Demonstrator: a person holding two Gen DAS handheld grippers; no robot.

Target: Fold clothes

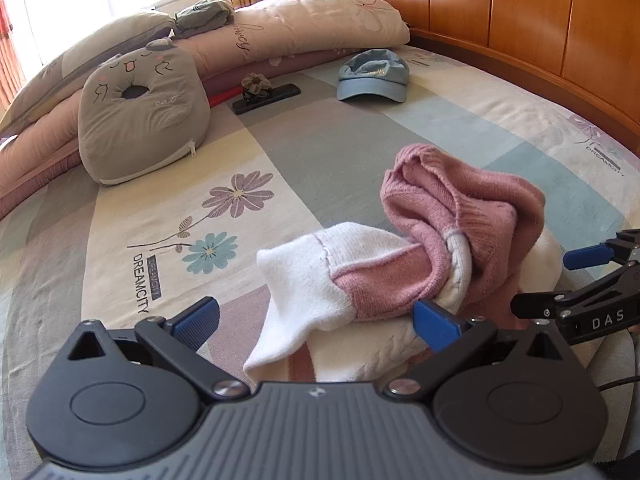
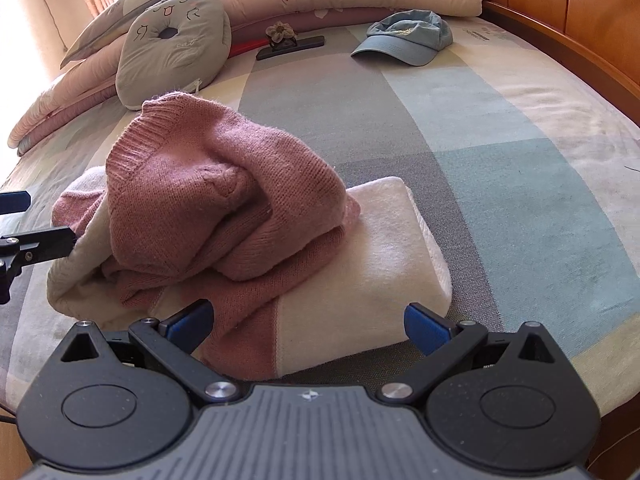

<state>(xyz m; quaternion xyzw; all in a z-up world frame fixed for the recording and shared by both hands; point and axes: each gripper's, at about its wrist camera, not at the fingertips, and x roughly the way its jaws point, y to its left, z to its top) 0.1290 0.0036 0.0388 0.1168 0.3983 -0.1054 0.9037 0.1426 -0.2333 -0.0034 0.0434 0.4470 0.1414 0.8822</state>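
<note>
A pink and white knitted sweater (image 1: 448,240) lies bunched on the bed, partly folded, with a white cuffed sleeve (image 1: 304,280) hanging toward me. My left gripper (image 1: 316,322) is open just in front of that sleeve, its blue pads on either side of it. In the right wrist view the same sweater (image 2: 224,208) is heaped on its folded white lower part (image 2: 360,280). My right gripper (image 2: 308,326) is open at the sweater's near edge. Each gripper shows at the side of the other's view: the right one (image 1: 592,280) and the left one (image 2: 24,236).
The flowered bedsheet (image 1: 320,148) stretches beyond the sweater. A grey cat cushion (image 1: 140,116), a blue cap (image 1: 372,76), a dark flat device with a knitted flower (image 1: 264,96) and rolled quilts (image 1: 304,28) lie farther back. A wooden headboard (image 1: 520,20) curves along the right.
</note>
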